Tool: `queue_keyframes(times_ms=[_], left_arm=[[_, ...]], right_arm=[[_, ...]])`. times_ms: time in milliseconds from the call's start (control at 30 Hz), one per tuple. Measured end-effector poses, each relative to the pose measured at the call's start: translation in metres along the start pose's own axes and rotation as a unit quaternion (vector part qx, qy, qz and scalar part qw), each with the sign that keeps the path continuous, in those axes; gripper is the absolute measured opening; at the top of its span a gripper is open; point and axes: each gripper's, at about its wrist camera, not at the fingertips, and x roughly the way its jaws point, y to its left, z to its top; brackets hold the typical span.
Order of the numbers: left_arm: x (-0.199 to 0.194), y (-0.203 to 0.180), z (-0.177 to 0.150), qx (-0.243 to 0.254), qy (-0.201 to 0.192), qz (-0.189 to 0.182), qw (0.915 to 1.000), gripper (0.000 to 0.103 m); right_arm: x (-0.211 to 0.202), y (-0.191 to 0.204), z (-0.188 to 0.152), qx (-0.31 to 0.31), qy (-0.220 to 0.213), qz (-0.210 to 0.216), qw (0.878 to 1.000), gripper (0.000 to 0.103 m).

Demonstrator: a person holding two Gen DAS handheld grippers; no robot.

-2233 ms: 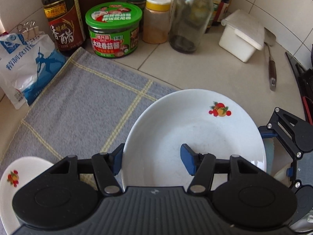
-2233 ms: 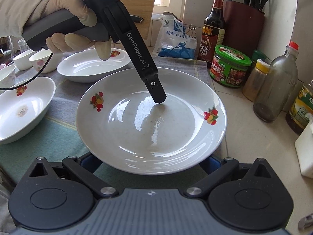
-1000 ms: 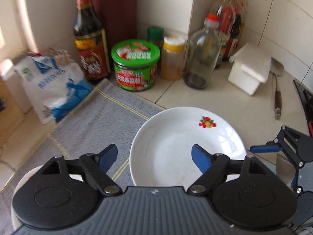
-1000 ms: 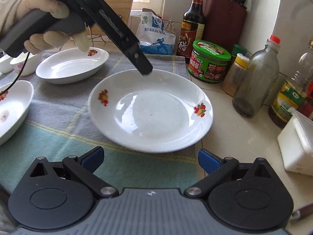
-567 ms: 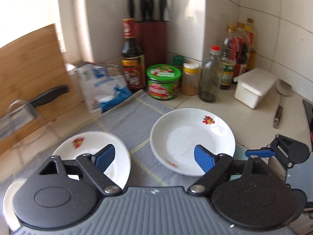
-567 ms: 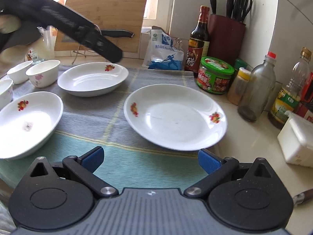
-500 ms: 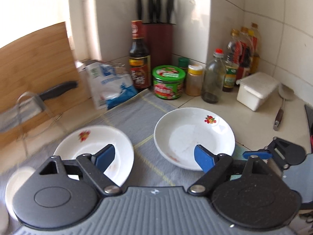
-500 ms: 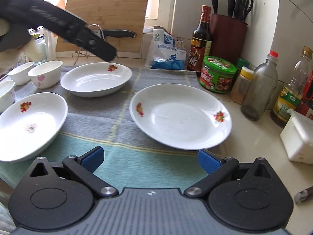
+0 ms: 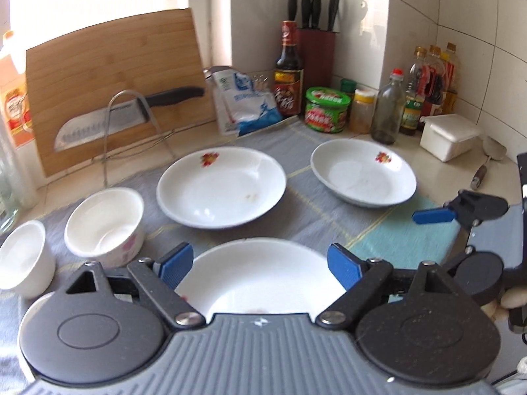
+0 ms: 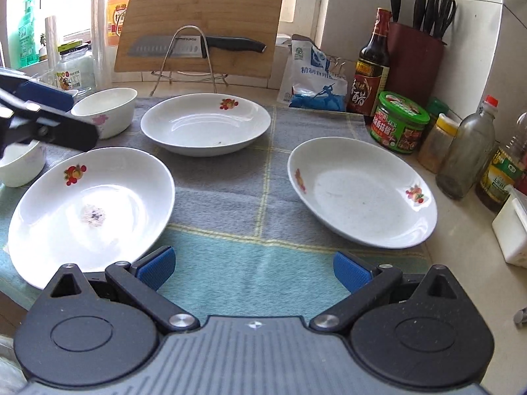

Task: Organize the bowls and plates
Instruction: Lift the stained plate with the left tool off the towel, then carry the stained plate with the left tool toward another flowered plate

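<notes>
Meanwhile, three glossy white fruit-printed plates point(image 10: 204, 125) and two small round bowls point(image 9: 105, 223) are sitting on a grey woven cloth point(image 10: 230, 177) covering the desk, both claws point(image 9: 260, 268) point(image 10: 253, 268) gaping apart, gripping nothing.

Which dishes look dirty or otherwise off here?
The near-left plate has a greyish speckled residue patch at its centre. The far plate shows a small brown speck, and the right plate looks faintly smeared and overhangs the cloth edge onto the counter. Nothing is broken or spilled.
</notes>
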Motion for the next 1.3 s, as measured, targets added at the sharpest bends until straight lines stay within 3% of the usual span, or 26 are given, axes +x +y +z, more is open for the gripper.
queue_keyframes(times_ms=[333,633,767,933,1300], left_arm=[[-0.021,0.033,-0.029,-0.012,0.019,0.016,0.9996,0.089],[-0.023,0.055,-0.029,-0.001,0.033,-0.001,0.9994,0.089],[-0.018,0.061,-0.028,0.005,0.041,-0.007,0.9991,0.089],[-0.010,0.064,-0.027,-0.002,0.049,-0.012,0.9987,0.089],[0.039,0.068,-0.005,-0.011,0.113,-0.054,0.9921,0.088]], right_arm=[[-0.015,0.028,-0.016,-0.048,0.013,0.002,0.999,0.103],[-0.015,0.066,-0.038,-0.062,0.027,0.056,0.996,0.103],[-0.010,0.088,-0.037,-0.087,0.014,0.080,0.993,0.103],[0.004,0.089,-0.037,-0.084,0.002,0.137,0.987,0.103],[0.009,0.082,-0.039,-0.105,-0.031,0.176,0.978,0.103]])
